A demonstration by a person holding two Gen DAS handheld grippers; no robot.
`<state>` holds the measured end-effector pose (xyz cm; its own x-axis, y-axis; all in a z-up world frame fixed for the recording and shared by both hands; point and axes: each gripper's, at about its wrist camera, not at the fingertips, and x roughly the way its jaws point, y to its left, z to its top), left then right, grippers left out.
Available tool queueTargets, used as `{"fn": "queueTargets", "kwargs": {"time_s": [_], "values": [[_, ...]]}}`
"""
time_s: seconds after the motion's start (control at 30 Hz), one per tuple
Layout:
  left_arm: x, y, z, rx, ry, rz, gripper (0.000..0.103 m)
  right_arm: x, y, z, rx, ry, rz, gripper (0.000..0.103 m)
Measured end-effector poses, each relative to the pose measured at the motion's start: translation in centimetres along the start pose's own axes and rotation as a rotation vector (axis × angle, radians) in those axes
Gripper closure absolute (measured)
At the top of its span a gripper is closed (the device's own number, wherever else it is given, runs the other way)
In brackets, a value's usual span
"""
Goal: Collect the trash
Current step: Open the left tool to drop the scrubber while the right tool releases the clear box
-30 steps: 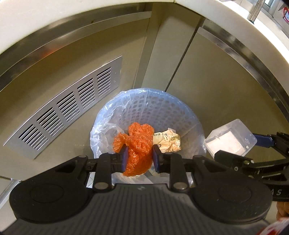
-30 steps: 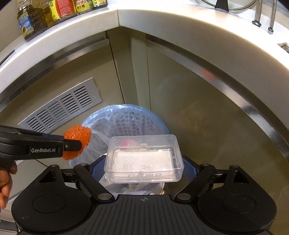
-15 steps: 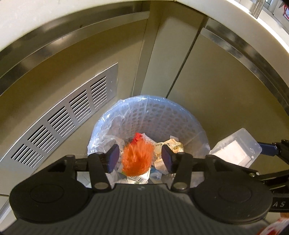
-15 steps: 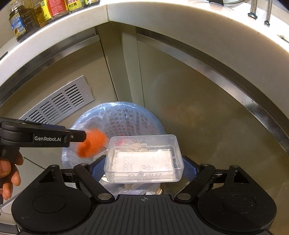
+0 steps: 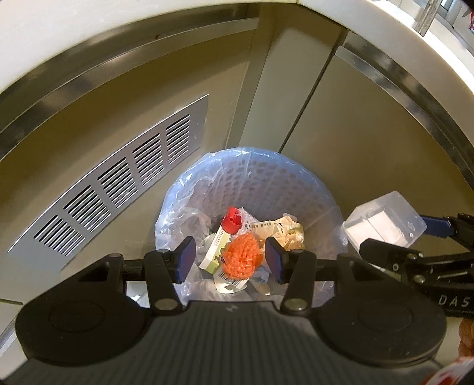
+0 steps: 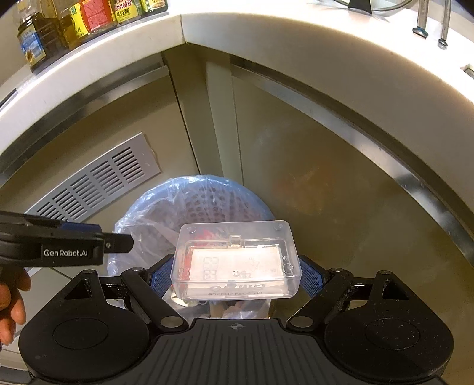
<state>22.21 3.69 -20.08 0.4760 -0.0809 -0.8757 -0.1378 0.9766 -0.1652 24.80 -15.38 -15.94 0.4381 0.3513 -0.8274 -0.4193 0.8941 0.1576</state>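
Observation:
A perforated bin (image 5: pixel 266 180) lined with a clear plastic bag stands on the floor in a cabinet corner; it also shows in the right wrist view (image 6: pixel 207 195). An orange mesh wad (image 5: pixel 241 256) lies inside it on a red-capped tube (image 5: pixel 225 237) and crumpled paper (image 5: pixel 288 229). My left gripper (image 5: pixel 230 260) is open and empty above the bin. My right gripper (image 6: pixel 235 274) is shut on a clear plastic box (image 6: pixel 235 262), held over the bin's right rim; the box also shows in the left wrist view (image 5: pixel 385 220).
A metal vent grille (image 5: pixel 118 183) is set in the cabinet panel left of the bin. A white countertop (image 6: pixel 266 38) overhangs above, with sauce bottles (image 6: pixel 74 23) at its far left. The left gripper's side (image 6: pixel 59 247) crosses the right wrist view.
My left gripper opened and let go of the orange mesh wad, which dropped into the bin. The right gripper kept its hold on the clear box.

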Motion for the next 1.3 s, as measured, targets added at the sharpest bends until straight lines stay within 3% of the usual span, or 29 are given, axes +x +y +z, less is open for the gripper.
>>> {"fn": "queueTargets", "kwargs": {"time_s": [1.3], "values": [[-2.1, 3.3, -1.5, -0.048, -0.021, 0.064, 0.056, 3.9, 2.9, 2.0, 0.031, -0.019, 0.085, 0.017]]}}
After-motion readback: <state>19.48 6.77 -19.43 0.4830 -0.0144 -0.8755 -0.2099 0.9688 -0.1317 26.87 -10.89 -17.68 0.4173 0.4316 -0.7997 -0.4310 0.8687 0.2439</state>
